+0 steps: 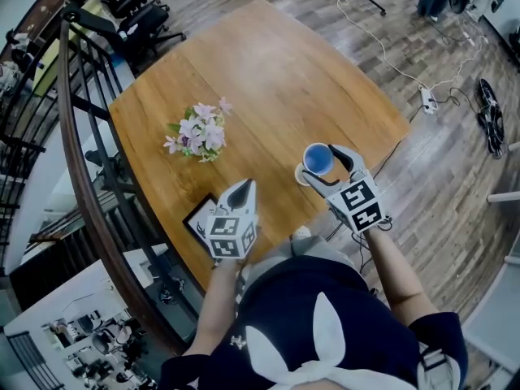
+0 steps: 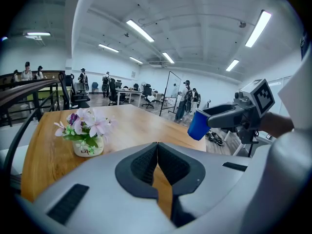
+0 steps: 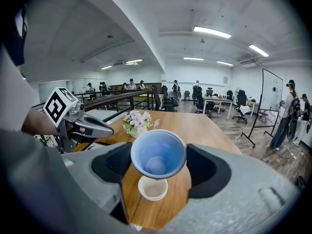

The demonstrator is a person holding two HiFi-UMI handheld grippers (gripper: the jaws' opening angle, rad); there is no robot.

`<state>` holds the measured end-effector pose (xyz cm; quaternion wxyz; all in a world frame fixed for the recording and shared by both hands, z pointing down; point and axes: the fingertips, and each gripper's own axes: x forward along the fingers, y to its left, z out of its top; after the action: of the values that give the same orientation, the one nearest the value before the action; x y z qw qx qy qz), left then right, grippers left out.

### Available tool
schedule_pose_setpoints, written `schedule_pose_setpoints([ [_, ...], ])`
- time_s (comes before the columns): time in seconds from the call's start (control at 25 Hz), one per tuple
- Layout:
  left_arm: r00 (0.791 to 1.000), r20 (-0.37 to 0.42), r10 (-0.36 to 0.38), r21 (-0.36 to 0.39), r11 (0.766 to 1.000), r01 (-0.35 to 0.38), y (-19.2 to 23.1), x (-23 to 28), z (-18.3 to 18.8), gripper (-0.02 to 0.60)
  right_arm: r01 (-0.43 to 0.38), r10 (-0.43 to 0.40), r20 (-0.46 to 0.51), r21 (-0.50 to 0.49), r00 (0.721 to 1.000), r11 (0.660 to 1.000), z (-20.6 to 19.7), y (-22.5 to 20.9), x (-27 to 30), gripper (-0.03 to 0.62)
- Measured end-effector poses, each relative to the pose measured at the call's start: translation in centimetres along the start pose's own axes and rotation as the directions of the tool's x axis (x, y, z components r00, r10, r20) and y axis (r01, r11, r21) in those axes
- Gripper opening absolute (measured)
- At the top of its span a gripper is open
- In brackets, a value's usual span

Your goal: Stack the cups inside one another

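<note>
A blue cup [image 1: 317, 158] hangs mouth-up over the table's near right edge, with my right gripper [image 1: 323, 163] shut on it. In the right gripper view the blue cup [image 3: 158, 154] fills the gap between the pads of my right gripper [image 3: 159, 164]. A smaller white cup [image 3: 152, 188] stands on the wood right below it; the white cup [image 1: 301, 176] peeks out under the blue one in the head view. My left gripper [image 1: 242, 188] hovers shut and empty over the near edge, left of the cups. The left gripper [image 2: 157, 164] shows its jaws pressed together.
A small white pot of pink flowers [image 1: 197, 133] stands mid-left on the wooden table [image 1: 276, 80]. A dark-framed flat item [image 1: 197, 214] lies at the near edge under my left gripper. A curved railing [image 1: 77, 153] runs along the left. Cables and a power strip [image 1: 428, 99] lie on the floor.
</note>
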<state>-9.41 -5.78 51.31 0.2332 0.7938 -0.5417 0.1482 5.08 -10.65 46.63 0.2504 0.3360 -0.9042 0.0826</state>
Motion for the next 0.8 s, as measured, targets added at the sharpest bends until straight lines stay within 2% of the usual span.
schedule_pose_setpoints([
  [0.8, 1.000, -0.021, 0.006, -0.011, 1.000, -0.007, 0.0, -1.4, -1.4, 0.017, -0.016, 0.025, -0.140, 0.066, 0.990, 0.998, -5.8, 1.2, 3.3, 0.348],
])
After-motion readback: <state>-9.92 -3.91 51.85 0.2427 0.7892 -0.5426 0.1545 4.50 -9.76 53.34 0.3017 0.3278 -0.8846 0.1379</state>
